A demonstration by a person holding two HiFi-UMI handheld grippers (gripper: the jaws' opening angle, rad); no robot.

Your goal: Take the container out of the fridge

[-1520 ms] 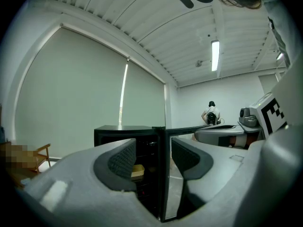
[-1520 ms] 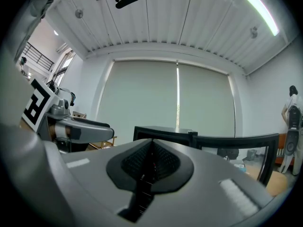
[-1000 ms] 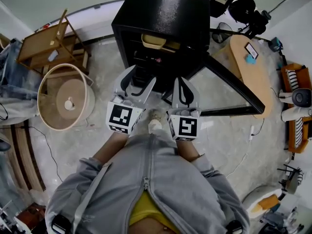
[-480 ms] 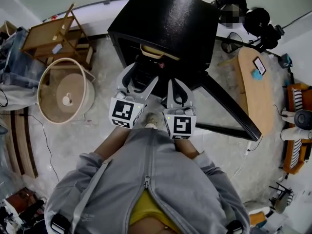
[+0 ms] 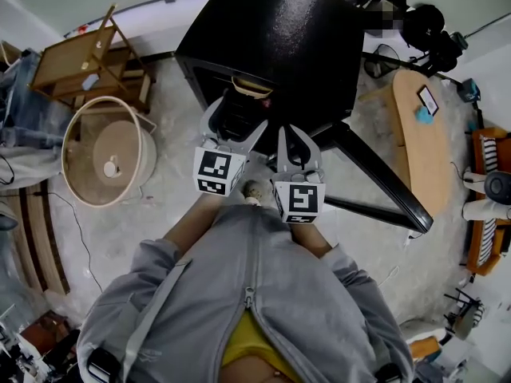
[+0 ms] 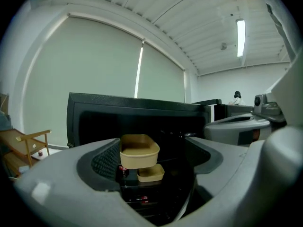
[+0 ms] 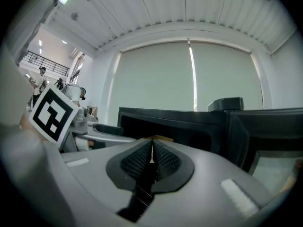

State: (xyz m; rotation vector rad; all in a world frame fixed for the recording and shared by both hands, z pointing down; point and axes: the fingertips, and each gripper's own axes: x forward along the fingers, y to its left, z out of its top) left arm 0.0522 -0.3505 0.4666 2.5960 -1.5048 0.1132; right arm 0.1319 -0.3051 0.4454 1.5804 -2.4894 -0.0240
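- Left gripper (image 5: pixel 234 124), head view: jaws spread wide and opening, tips pointed into the open front of the black fridge (image 5: pixel 279 38) at upper centre. Nothing is pressed between the pads.
- Right gripper (image 5: pixel 295 138) sits just beside it, to its right in the frame, with its jaws closed together and empty, aimed at the same opening.
- Tan container (image 5: pixel 251 86) lies on a shelf inside the fridge, just beyond the left gripper's tips and apart from them.
- Fridge door (image 5: pixel 383 174) hangs open toward the right of the frame. A grey jacket (image 5: pixel 247 294) fills the lower centre.
- Round beige tub (image 5: pixel 108 162) and wooden rack (image 5: pixel 84 70) stand on the pale floor at left, well apart from the fridge. A wooden surface (image 5: pixel 423 134) is at right.
- Left gripper view: grey jaws stand far apart at lower left and lower right. The container (image 6: pixel 138 151) shows in the gap between them, inside the dark fridge interior and untouched. A smaller tan tray (image 6: pixel 150 173) sits just below it.
- Right gripper view: the ribbed pads (image 7: pixel 139 162) meet along a thin seam with nothing gripped. A tan sliver shows past the tips, against the fridge (image 7: pixel 189 122). The left gripper's marker cube (image 7: pixel 52 112) is at left of the frame.
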